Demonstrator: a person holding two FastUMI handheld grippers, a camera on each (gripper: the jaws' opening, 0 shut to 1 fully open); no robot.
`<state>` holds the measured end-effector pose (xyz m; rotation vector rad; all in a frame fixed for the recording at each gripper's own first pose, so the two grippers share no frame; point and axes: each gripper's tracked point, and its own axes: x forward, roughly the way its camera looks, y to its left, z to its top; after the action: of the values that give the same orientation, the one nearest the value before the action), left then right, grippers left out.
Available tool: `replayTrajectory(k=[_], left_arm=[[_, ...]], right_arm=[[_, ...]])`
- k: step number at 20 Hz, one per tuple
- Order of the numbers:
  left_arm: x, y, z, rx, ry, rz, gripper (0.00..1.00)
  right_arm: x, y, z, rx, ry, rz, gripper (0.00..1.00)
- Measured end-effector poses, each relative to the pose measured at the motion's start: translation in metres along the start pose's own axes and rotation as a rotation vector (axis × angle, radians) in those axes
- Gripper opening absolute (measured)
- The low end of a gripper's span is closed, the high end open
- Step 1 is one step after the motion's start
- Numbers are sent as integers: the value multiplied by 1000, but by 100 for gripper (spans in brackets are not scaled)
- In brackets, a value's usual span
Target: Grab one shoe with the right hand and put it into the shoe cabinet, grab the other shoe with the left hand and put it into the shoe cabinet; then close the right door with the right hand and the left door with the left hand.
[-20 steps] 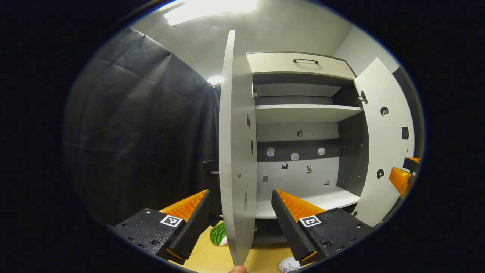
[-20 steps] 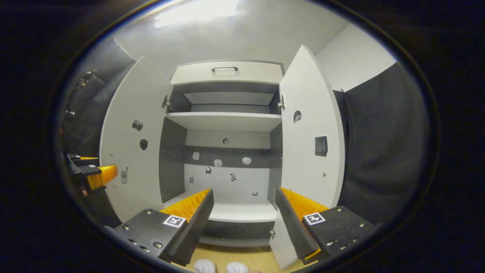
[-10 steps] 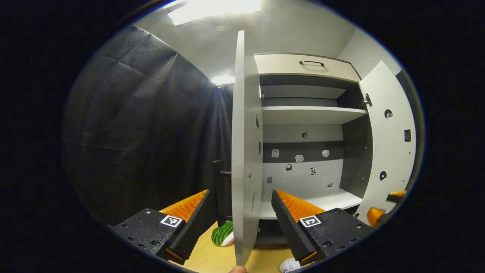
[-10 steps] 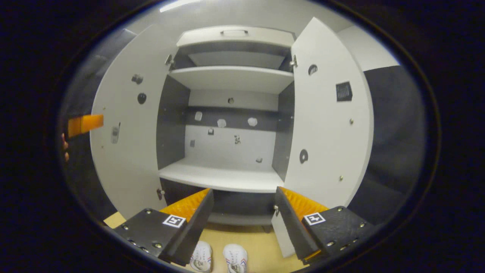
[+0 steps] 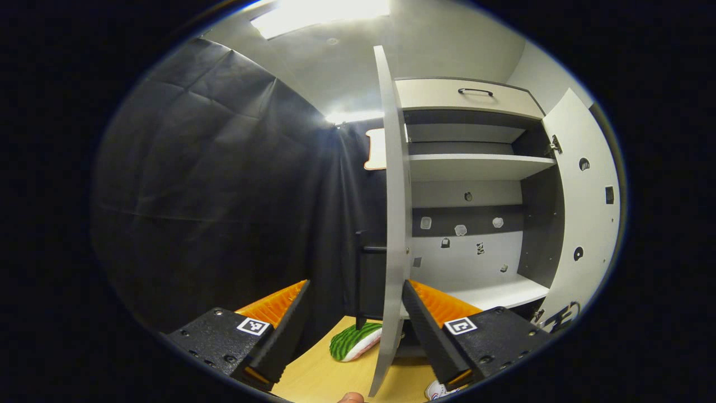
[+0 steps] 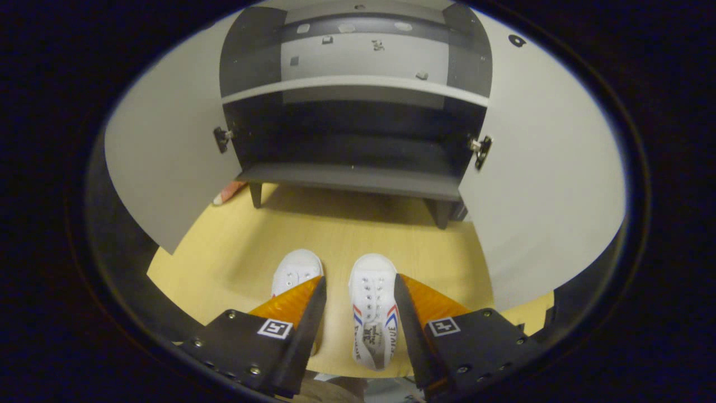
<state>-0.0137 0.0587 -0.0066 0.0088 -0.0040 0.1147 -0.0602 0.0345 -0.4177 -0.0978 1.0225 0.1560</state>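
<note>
Two white shoes stand side by side on the yellow floor in the right gripper view. The right shoe (image 6: 372,313) lies between the fingers of my right gripper (image 6: 358,286), which is open above it and not touching it. The left shoe (image 6: 295,270) is partly behind the left finger. Beyond them the shoe cabinet (image 6: 358,179) stands with both doors open. In the left gripper view my left gripper (image 5: 353,292) is open, facing the edge of the left door (image 5: 391,224); the cabinet (image 5: 475,168) interior is to its right, and a shoe tip (image 5: 436,390) peeks in at the bottom.
A green striped watermelon-like object (image 5: 353,341) lies on the floor left of the left door. The right door (image 6: 548,184) and left door (image 6: 162,168) flank the cabinet's low dark compartment. Black cloth walls the booth. The white shelf (image 5: 492,291) is bare.
My right gripper has tilted down from facing the cabinet shelves to over the shoes on the floor. My left gripper has shifted left, so the left door's edge appears farther right.
</note>
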Motion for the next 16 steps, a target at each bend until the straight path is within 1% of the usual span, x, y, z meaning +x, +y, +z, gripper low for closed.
replayTrajectory(k=[1, 3, 4, 5, 6, 7, 8, 10, 14, 15, 16], left_arm=[[-3, 0, 1, -1, 4, -3, 100], [-4, 3, 1, 11, -1, 0, 100], [-5, 5, 0, 24, -1, 7, 99], [-6, 7, 0, 31, -2, 14, 99], [-7, 10, 1, 33, -4, 25, 99], [-7, 13, 2, 29, -3, 33, 99], [-8, 16, 0, 21, 1, 41, 98], [-9, 22, -3, 7, 9, 58, 100], [-12, 32, -8, 1, 25, 89, 99], [-12, 33, -8, 1, 27, 95, 99], [-13, 34, -8, 0, 28, 100, 99]], right_arm=[[9, 0, -14, -16, 37, 2, 73], [28, 2, -33, -45, 95, 13, 73], [35, 3, -41, -42, 112, 16, 69], [43, 6, -49, -34, 136, 27, 40], [44, 7, -54, -31, 159, 33, 36], [49, 6, -59, -32, 178, 34, 39], [53, 4, -64, -33, 196, 30, 39], [60, 1, -70, -44, 218, 21, 39], [73, 2, -84, -75, 265, 23, 39], [75, 4, -85, -89, 271, 26, 36], [77, 6, -88, -110, 280, 28, 39]])
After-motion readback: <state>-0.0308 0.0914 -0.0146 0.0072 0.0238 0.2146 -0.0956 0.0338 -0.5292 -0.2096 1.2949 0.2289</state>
